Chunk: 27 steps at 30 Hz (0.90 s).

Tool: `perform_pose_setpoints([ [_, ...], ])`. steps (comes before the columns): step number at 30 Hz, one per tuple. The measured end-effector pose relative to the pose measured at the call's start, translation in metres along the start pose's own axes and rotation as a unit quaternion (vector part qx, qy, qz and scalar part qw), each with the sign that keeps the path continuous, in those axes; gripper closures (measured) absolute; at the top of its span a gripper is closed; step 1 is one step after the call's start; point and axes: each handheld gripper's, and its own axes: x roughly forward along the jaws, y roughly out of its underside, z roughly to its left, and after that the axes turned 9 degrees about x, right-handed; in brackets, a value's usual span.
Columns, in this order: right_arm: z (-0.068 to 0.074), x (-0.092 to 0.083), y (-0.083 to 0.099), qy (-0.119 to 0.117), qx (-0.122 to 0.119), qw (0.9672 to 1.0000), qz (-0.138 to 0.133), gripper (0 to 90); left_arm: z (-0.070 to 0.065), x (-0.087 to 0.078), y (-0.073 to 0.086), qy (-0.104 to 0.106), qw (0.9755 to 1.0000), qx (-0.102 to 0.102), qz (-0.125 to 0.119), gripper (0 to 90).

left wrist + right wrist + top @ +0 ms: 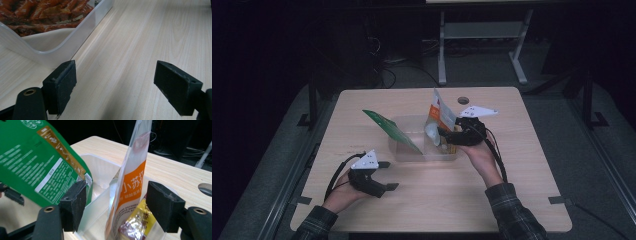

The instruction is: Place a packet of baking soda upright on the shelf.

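Orange-and-white printed film forms the snack pouch (130, 187), which stands nearly upright in the clear plastic bin (412, 150) at table centre. The right gripper (447, 134) sits at the bin's 3 o'clock edge, jaws released, spread either side of the pouch without pressing it. The left gripper (388, 175) rests at the table's 7 o'clock, jaws wide apart and holding nothing. Pale wood-grain laminate covers the table (522, 165); the surrounding room is dark, with grey floor and white desk legs (442, 50) at 12 o'clock. The bin also holds a green pouch (392, 131) leaning toward 10 o'clock and a yellow wrapped packet (138, 222) beside the orange pouch.
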Motion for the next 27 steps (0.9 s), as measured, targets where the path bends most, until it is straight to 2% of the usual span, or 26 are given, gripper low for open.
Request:
perform_pose_setpoints([
  [8,-0.001,-0.018,0.006,0.003,-0.014,0.9998,0.013,28.6,0.0,0.001,0.0,0.002,1.0,0.006,0.002,17.8],
  [13,-0.003,-0.028,0.009,-0.006,-0.013,0.9998,0.015,27.5,0.001,0.0,0.0,0.002,1.0,0.006,0.004,17.8],
  [15,-0.005,-0.036,0.012,-0.013,-0.01,0.9998,0.014,26.9,0.001,-0.002,0.0,0.0,1.0,0.001,0.0,17.8],
  [19,-0.009,-0.049,0.018,-0.023,-0.022,0.9994,0.008,26.5,0.0,-0.008,0.003,-0.005,1.0,-0.004,-0.006,17.4],
  [23,-0.011,-0.06,0.024,-0.027,-0.033,0.999,0.015,25.6,-0.002,-0.016,0.011,-0.013,0.9999,-0.01,-0.004,17.4],
  [24,-0.011,-0.067,0.029,-0.029,-0.037,0.9987,0.017,25.7,-0.002,-0.02,0.014,-0.017,0.9997,-0.017,-0.007,17.4],
  [27,-0.012,-0.078,0.038,-0.036,-0.035,0.9985,0.024,25.7,-0.001,-0.023,0.017,-0.021,0.9995,-0.022,-0.007,17.4],
])
